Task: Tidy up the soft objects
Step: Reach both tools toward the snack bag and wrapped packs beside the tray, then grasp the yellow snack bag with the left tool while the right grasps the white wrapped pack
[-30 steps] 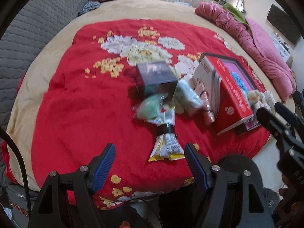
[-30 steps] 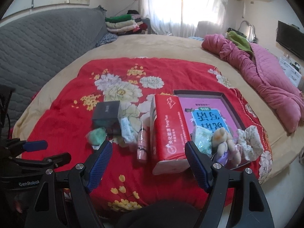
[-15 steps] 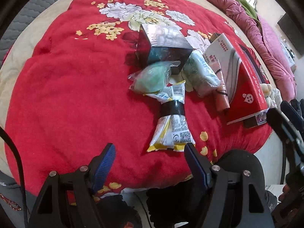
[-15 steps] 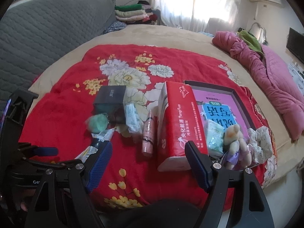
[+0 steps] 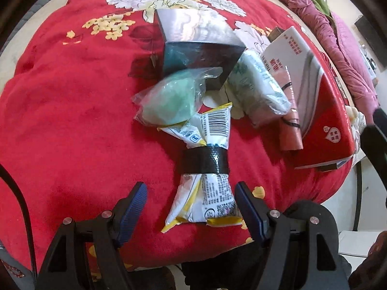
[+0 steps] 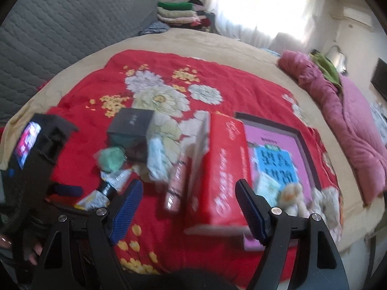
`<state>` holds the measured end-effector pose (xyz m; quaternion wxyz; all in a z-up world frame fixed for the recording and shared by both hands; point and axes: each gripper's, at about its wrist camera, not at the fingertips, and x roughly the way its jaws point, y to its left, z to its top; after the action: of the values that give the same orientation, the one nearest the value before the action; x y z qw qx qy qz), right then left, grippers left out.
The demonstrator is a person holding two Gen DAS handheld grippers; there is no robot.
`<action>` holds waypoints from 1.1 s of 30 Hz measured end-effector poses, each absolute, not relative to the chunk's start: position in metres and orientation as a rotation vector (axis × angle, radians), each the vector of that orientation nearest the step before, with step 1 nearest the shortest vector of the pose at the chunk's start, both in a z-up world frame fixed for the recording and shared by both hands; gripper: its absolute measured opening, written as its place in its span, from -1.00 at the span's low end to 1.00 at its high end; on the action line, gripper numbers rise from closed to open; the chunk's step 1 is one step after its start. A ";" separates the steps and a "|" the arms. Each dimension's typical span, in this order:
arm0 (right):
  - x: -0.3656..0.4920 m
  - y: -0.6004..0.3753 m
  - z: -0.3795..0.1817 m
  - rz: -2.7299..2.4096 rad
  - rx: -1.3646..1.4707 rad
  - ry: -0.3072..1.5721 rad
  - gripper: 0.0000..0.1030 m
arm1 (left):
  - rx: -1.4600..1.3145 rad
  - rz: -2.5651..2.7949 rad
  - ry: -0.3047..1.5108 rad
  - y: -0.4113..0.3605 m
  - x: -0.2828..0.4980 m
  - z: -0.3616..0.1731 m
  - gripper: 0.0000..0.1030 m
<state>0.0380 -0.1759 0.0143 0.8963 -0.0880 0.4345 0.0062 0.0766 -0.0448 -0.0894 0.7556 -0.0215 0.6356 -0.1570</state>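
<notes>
Snack packet (image 5: pixel 205 181) with a black band lies on the red blanket (image 5: pixel 72 120), just in front of the dark box (image 5: pixel 193 46). Left gripper (image 5: pixel 189 200) has dropped closer, fingers apart astride its near end, nothing clamped; right gripper (image 6: pixel 188 200) also apart. Grasp looks imminent.

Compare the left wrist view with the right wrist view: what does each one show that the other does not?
Only the left wrist view shows the barcode on the taped snack packet, which lies between the open fingers of the left tool.

Only the right wrist view shows the grey quilted sofa, the folded clothes, the bright window and the pink tray.

Both show the red floral blanket, the dark box, the green bagged item, the pink tube and the red tissue pack.
</notes>
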 end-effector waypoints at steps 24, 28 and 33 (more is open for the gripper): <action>0.143 -0.136 -0.092 0.084 -0.269 1.246 -0.41 | -0.140 -0.396 1.353 -0.036 0.087 -0.099 0.42; 0.137 -0.141 -0.092 0.094 -0.208 1.223 -0.53 | -0.142 -0.386 1.343 -0.038 0.089 -0.099 0.31; 0.129 -0.150 -0.076 0.114 -0.119 1.162 -0.58 | -0.135 -0.395 1.325 -0.043 0.089 -0.099 -0.02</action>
<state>0.1285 -0.1504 -0.0764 0.8326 -0.0559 0.5484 0.0536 0.0895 -0.0431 -0.0990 0.7684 -0.0622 0.6104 -0.1820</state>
